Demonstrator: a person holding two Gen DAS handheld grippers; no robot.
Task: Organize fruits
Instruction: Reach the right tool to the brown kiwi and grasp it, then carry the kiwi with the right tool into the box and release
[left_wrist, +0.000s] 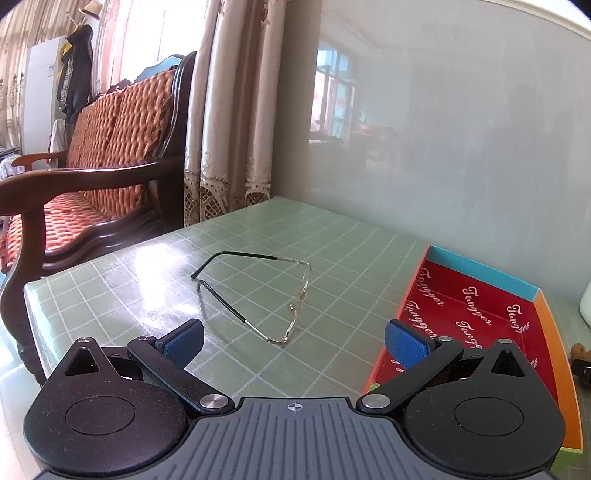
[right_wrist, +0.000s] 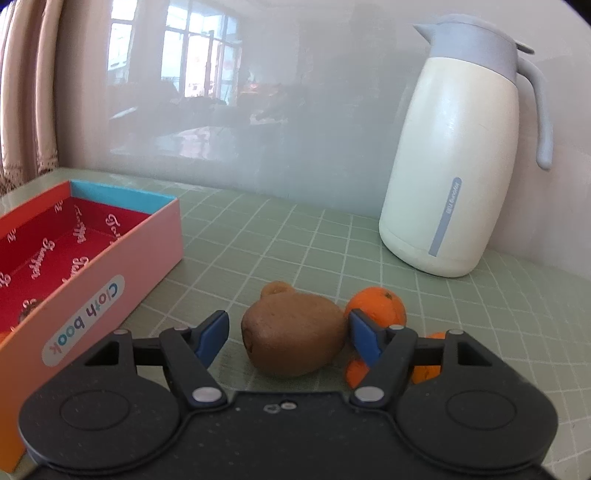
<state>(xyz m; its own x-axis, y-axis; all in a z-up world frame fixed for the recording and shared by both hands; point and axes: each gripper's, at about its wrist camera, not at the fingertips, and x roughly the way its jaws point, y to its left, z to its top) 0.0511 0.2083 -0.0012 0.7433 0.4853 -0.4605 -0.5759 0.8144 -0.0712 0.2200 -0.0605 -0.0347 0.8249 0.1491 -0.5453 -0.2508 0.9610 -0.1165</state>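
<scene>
Between my right gripper's (right_wrist: 288, 336) blue pads sits a brown, fuzzy, lumpy kiwi fruit (right_wrist: 293, 332) on the green grid-patterned table cover (right_wrist: 288, 236). That gripper's jaws stand about half open: the right pad lies at the fruit's flank, possibly touching, while the left pad stands clear, so nothing is held yet. Two orange tangerines lie just beside it — one (right_wrist: 376, 306) behind the right pad, the other (right_wrist: 428, 369) largely hidden under the finger.

My left gripper (left_wrist: 293, 343) hangs wide and empty over a pair of thin gold-rimmed spectacles (left_wrist: 258, 295), which are no part of the job.

The open cardboard box with red lining and pink side (right_wrist: 110, 258) stands near, to the left — the likely destination. A white thermos jug with grey lid (right_wrist: 454, 147) stands well behind.

Assessment: the kiwi should be light, soft-fleshed and easily bruised, its skin giving fair friction. I would take it across the broad middle, with gentle pressure. The tangerine close behind the right pad may get nudged.
</scene>
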